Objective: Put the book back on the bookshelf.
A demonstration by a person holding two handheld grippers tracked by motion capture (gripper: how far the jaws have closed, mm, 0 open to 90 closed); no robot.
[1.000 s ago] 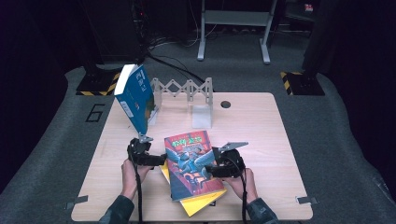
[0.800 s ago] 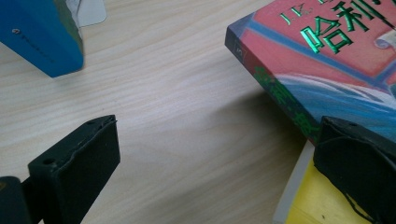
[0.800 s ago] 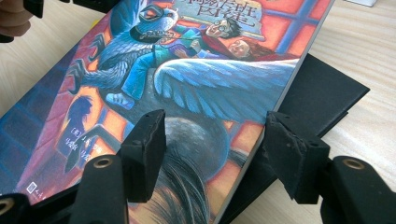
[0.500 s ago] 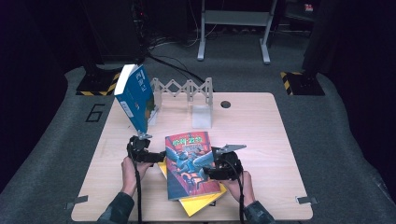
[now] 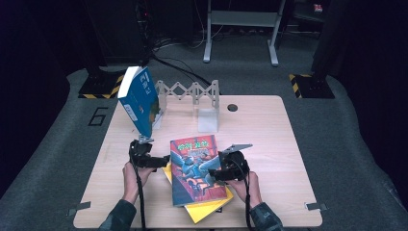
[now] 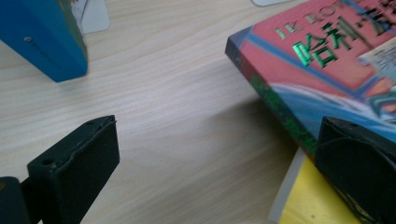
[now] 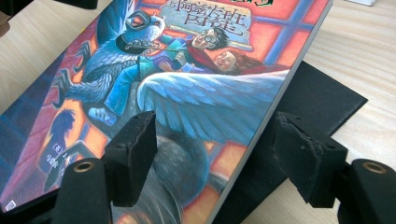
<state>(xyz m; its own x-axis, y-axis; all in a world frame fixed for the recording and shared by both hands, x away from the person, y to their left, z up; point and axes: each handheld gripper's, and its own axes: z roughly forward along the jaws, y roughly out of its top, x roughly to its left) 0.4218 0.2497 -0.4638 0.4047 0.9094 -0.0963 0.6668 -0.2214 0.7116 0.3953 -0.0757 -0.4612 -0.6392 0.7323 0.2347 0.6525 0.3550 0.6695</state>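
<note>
The yellow book [image 5: 208, 208] is mostly hidden under the red picture book [image 5: 196, 168] at the table's [image 5: 288, 159] near edge. A blue book [image 5: 140, 101] is leaned on the rack [image 5: 190, 91] behind. The left gripper's [image 6: 215, 154] jaws are spread wide beside the book's corner. The right gripper's [image 7: 212, 149] jaws have just been opening, with the book's edge between them, not squeezed.

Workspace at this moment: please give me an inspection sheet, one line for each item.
Surface: pale wooden table, round hole near far edge.
Job's things: red illustrated book lying on a yellow book.
Clutter: blue book leaning against a grey folding rack.
Grippers: left tongs open at the red book's edge; right tongs open astride its other edge, jaws have just been opening.
Cables: black cables on floor beyond the table.
Surroundings: grey floor, metal stand, hazard-striped bases.
</note>
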